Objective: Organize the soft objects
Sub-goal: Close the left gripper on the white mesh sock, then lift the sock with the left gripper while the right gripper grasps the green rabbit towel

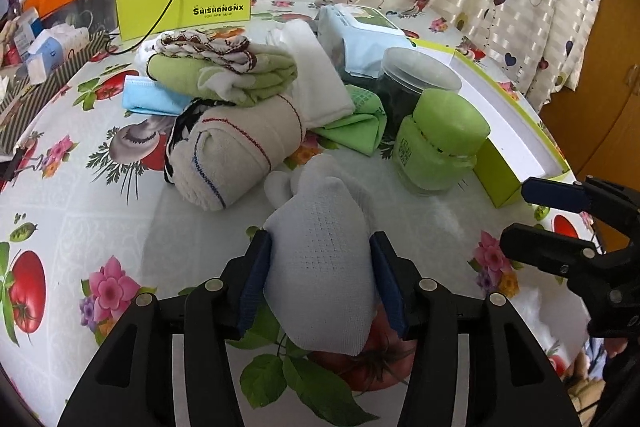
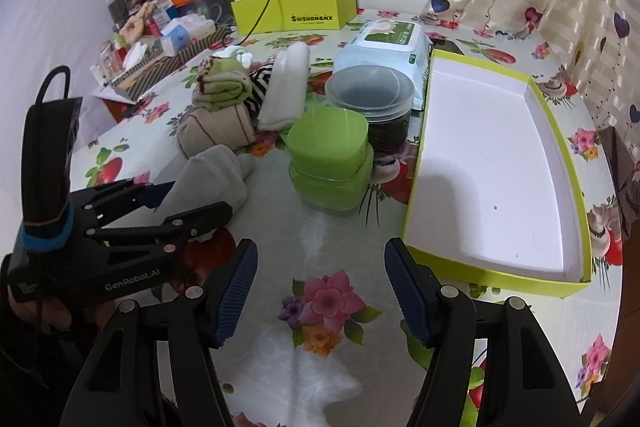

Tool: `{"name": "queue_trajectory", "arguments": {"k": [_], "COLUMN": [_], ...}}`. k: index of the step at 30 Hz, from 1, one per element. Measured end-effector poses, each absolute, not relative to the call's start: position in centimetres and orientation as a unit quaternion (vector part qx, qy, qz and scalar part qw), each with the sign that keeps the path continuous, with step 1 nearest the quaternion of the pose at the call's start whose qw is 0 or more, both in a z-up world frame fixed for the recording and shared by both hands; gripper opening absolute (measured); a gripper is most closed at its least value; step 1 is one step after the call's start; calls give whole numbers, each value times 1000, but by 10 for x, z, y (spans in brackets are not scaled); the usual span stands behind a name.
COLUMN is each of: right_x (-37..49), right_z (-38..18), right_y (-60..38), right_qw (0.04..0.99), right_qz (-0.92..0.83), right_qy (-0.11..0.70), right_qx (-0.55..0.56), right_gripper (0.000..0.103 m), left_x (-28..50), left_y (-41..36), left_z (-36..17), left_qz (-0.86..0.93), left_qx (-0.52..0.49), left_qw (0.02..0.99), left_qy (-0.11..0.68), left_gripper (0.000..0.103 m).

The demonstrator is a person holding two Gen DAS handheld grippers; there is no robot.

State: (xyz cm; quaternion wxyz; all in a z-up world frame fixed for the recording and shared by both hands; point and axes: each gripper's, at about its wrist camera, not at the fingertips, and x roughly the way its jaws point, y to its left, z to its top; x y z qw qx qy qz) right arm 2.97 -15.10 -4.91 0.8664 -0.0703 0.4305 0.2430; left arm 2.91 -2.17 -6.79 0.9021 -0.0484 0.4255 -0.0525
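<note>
The grey sock bundle (image 1: 324, 267) sits squeezed between the blue pads of the left gripper (image 1: 322, 279), over the table's near edge, in front of the heap of rolled cloths (image 1: 240, 131). The right gripper (image 2: 322, 291) hangs with jaws apart and nothing in them. The shallow tray (image 2: 496, 171) lies bare along the right edge. I'd carry the bundle low and wide of the green jar (image 2: 332, 163), then release it flat in a tray corner.
</note>
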Motion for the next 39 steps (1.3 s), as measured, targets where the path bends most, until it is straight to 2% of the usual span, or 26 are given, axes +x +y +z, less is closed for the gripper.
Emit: {"name": "queue_trajectory", "arguments": {"k": [4, 9, 14, 28, 37, 39], "right_x": [27, 23, 19, 45, 87, 100], "right_z": [-48, -43, -35, -4, -6, -9], "right_y": [-150, -148, -143, -102, -45, -35], "right_qw": [866, 867, 869, 868, 849, 847], "right_qz": [251, 261, 274, 313, 352, 352], "right_qy": [428, 419, 405, 379, 382, 386], "right_qx": [-68, -71, -76, -65, -94, -97], "right_gripper": [64, 55, 40, 41, 57, 57], "left_x": [29, 26, 15, -1, 4, 4], "left_y": [-23, -19, -14, 33, 72, 78], "left_z": [-67, -64, -54, -24, -25, -28], "left_qz": [-54, -58, -69, -56, -15, -7], "left_qx": [-35, -48, -58, -111, -133, -136], "left_qw": [903, 903, 910, 929, 931, 930], "left_qy": [425, 423, 405, 349, 340, 342], "left_gripper": [51, 41, 37, 36, 36, 36]}}
